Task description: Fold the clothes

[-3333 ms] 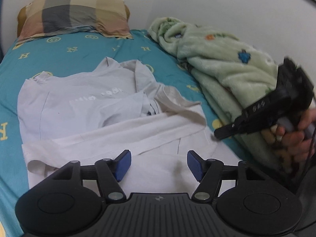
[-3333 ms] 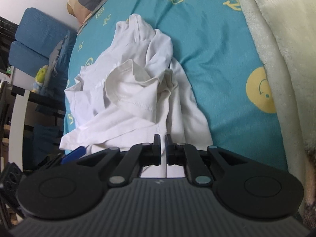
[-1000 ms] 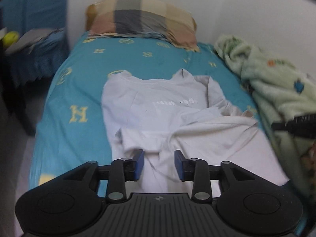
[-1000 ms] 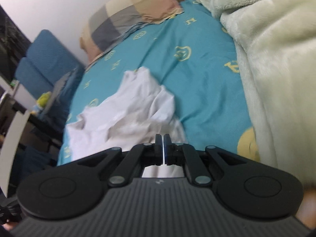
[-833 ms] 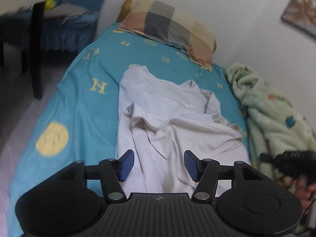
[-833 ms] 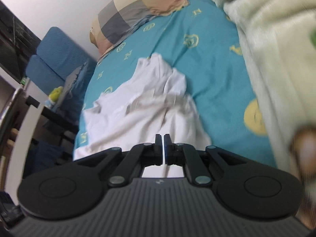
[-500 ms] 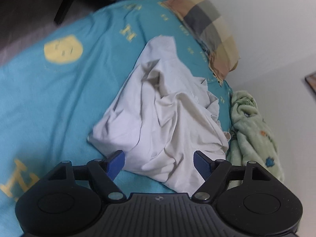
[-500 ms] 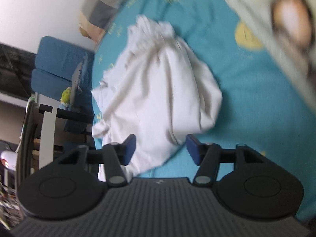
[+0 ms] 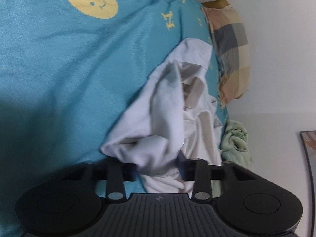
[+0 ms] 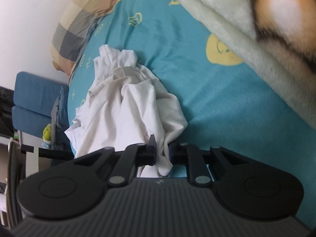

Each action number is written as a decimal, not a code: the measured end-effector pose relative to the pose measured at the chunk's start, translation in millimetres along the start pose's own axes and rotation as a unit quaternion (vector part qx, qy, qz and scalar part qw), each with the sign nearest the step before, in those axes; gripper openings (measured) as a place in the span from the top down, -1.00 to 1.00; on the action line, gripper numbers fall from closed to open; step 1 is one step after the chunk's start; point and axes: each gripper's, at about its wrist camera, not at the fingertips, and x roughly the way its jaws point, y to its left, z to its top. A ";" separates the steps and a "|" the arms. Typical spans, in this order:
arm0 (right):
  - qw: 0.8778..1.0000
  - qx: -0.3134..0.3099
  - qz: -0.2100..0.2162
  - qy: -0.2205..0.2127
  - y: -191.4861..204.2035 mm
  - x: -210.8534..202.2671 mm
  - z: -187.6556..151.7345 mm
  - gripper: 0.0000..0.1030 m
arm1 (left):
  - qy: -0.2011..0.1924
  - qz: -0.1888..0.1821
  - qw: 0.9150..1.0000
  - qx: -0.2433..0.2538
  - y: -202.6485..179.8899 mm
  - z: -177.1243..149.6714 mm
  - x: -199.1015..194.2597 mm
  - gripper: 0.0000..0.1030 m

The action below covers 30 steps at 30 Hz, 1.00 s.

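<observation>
So the white shirt is bunched up in a rumpled heap on the teal bedsheet, roughly mid-bed, with the checked pillow further up by the wall and the pale green blanket off along the far side. No boxes or baskets in view here, it's really just the bed holding everything. The left gripper has a fat wad of the shirt's near edge squeezed between its blue pads, and its jaws have just been closing in on that cloth. Same story on the other side: the right gripper is clamped on a narrower fold of the shirt, jaws having just been closing too, with fabric hanging down between them. A blurry fingertip sits in the top right corner of the right wrist view, over the cream blanket. Compared with a second ago, the shirt was spread much flatter with its printed chest showing, and the left gripper was empty over it; half a second ago both sets of jaws stood wide apart.
</observation>
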 end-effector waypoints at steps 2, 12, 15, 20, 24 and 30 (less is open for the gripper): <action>1.000 -0.005 0.003 -0.007 0.2 -2.9 3.7 0.75 | -0.003 0.004 1.000 -0.008 2.6 0.8 -1.8 0.64; 1.000 -0.009 0.016 -0.004 2.0 -27.0 11.5 0.77 | -0.073 -0.035 0.997 0.018 -25.9 -10.4 -72.5 0.80; 1.000 -0.013 0.024 0.007 6.9 -46.4 6.8 0.78 | -0.086 -0.051 0.995 0.027 -35.5 -21.2 -102.4 0.81; 0.999 -0.030 0.028 0.020 2.7 -91.9 -14.3 0.78 | -0.091 -0.053 0.994 0.009 -31.1 -49.4 -151.2 0.81; 0.999 -0.016 0.038 0.035 -13.5 -131.6 -30.6 0.78 | -0.083 -0.053 0.995 0.008 -20.9 -78.9 -190.1 0.81; 0.998 0.016 0.042 0.044 -25.0 -158.4 -45.5 0.77 | -0.082 -0.054 0.995 0.006 -21.0 -102.2 -223.1 0.80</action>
